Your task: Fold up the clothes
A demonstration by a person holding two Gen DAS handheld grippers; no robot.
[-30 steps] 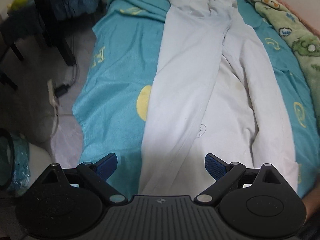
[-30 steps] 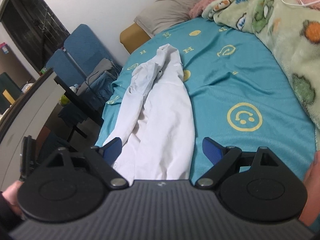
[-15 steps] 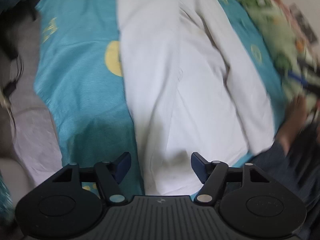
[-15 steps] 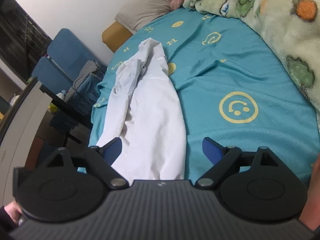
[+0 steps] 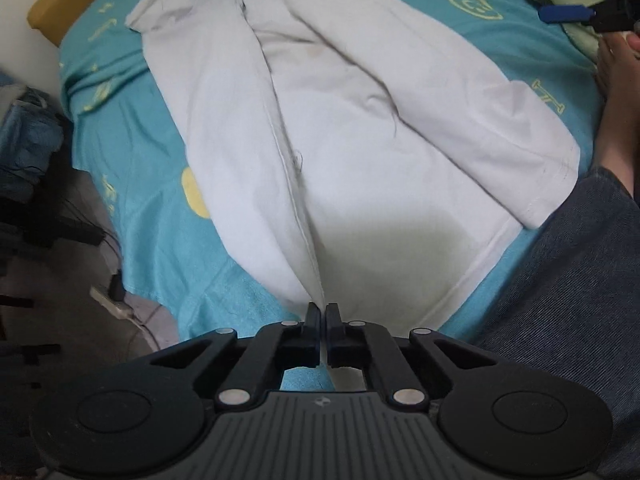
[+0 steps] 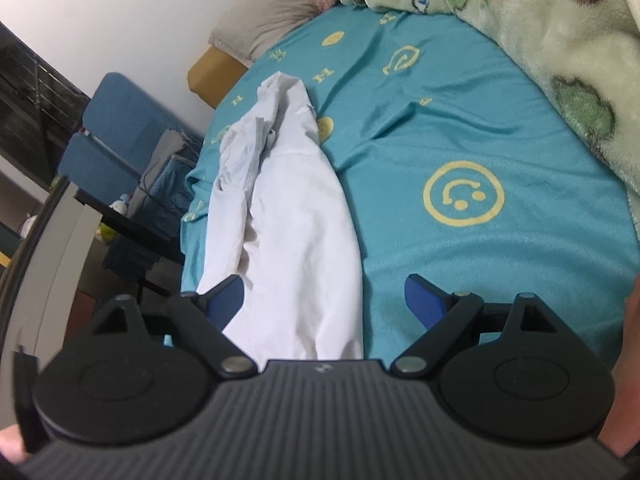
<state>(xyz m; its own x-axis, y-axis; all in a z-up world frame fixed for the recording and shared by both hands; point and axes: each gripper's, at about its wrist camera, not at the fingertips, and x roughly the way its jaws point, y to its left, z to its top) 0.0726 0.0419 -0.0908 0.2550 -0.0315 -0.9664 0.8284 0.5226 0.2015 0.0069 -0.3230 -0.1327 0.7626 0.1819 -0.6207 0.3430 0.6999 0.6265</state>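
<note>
Soft white garment (image 5: 340, 128) on teal sheet (image 5: 152, 184), left gripper (image 5: 323, 312) fingers pinching its hem, right gripper (image 6: 324, 300) fingers spread.

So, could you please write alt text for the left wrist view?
The left gripper is shut on the near hem of a white garment laid lengthwise on a teal bedsheet. At the top right, the right gripper hovers with a hand behind it.

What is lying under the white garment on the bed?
The white garment lies on a turquoise sheet with yellow prints. One yellow circle is half covered; anything else beneath is hidden.
</note>
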